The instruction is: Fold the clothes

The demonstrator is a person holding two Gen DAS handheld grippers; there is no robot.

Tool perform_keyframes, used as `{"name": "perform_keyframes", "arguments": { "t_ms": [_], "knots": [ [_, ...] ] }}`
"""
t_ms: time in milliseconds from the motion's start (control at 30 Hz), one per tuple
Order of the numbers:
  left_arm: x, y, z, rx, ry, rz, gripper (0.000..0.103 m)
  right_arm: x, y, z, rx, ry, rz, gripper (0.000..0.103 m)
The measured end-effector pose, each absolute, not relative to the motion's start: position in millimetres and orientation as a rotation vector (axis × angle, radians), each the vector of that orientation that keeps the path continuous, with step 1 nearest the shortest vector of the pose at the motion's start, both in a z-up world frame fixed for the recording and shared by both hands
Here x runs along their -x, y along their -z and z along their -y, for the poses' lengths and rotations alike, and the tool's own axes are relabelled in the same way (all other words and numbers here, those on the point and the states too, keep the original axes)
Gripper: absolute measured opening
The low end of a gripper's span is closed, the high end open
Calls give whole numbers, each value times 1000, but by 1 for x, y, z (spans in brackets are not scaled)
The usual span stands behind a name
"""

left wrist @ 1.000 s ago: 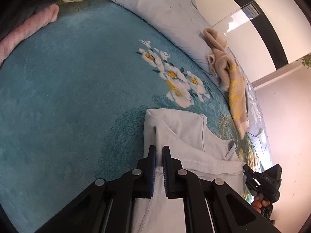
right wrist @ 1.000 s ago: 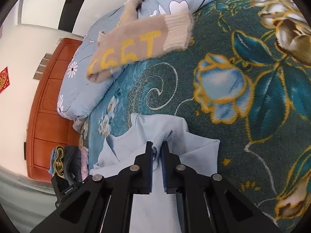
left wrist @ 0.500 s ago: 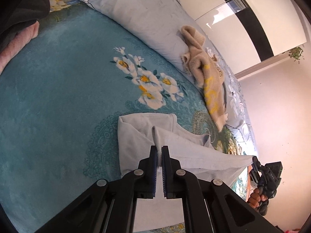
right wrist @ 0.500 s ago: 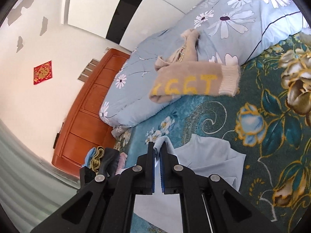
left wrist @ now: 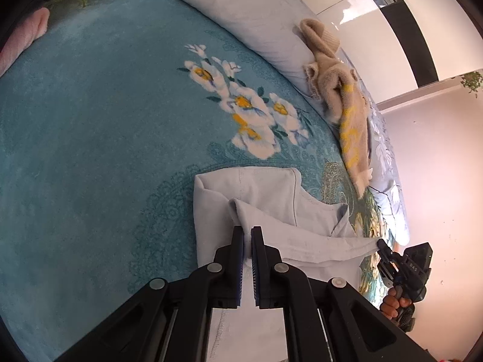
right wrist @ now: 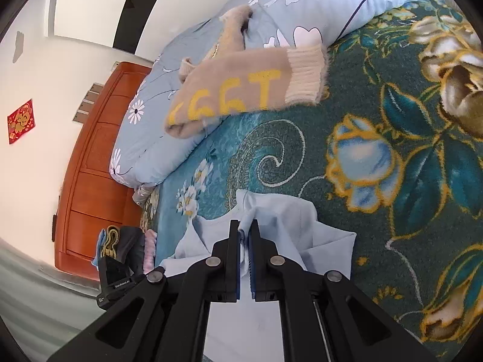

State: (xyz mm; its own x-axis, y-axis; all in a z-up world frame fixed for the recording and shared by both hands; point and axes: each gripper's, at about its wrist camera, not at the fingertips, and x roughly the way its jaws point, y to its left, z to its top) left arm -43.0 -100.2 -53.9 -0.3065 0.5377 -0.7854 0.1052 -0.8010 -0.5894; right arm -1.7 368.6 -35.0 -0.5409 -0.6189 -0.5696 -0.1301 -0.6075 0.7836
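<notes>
A pale blue garment [left wrist: 265, 193] lies partly folded on the teal floral bedspread [left wrist: 105, 126]. My left gripper [left wrist: 247, 230] is shut on a raised fold of it near its left side. My right gripper [right wrist: 244, 224] is shut on another edge of the same garment [right wrist: 286, 226], which bunches up around the jaws. In the left wrist view the right gripper [left wrist: 381, 243] shows at the far right, pulling the cloth taut. The left gripper's body [right wrist: 116, 280] shows at the lower left of the right wrist view.
A beige sweater with yellow lettering [right wrist: 241, 93] lies over the light blue floral duvet [right wrist: 317, 6] at the back; it also shows in the left wrist view [left wrist: 341, 102]. Folded clothes [right wrist: 126, 241] sit by the wooden headboard [right wrist: 96, 166]. A pink cloth [left wrist: 18, 42] lies far left.
Both grippers stayed shut on the garment. They rose half a second ago, lifting the cloth, and have come back down closer to the bedspread.
</notes>
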Motion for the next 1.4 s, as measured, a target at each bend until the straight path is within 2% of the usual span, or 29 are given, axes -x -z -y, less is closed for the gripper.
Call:
{"name": "perform_keyframes", "arguments": {
  "t_ms": [233,433,567,800,833,933,1067,1267,1400],
  "knots": [
    [43,45,86,1683,-2251,601,6,3,33,-367,-1302,2222,1144,4],
    [40,36,85,1667,-2266,570,7,4,37,-365,-1316,2209,1138,5],
    [39,32,89,1664,-2280,577,13,5,39,-363,-1322,2197,1141,5],
    [43,40,99,1636,-2236,732,11,9,42,-364,-1317,2174,1172,5],
    [44,42,100,1633,-2239,748,4,10,42,-365,-1315,2171,1180,5],
    [51,46,113,1569,-2170,964,3,13,44,-367,-1308,2160,1202,5],
    [65,48,131,1417,-2099,1254,3,24,45,-381,-1224,2134,1334,5],
    [85,73,136,1409,-2147,1385,3,43,68,-379,-1280,2105,1424,5],
    [87,83,134,1410,-2171,1353,3,45,81,-381,-1310,2103,1469,5]
  ]
}}
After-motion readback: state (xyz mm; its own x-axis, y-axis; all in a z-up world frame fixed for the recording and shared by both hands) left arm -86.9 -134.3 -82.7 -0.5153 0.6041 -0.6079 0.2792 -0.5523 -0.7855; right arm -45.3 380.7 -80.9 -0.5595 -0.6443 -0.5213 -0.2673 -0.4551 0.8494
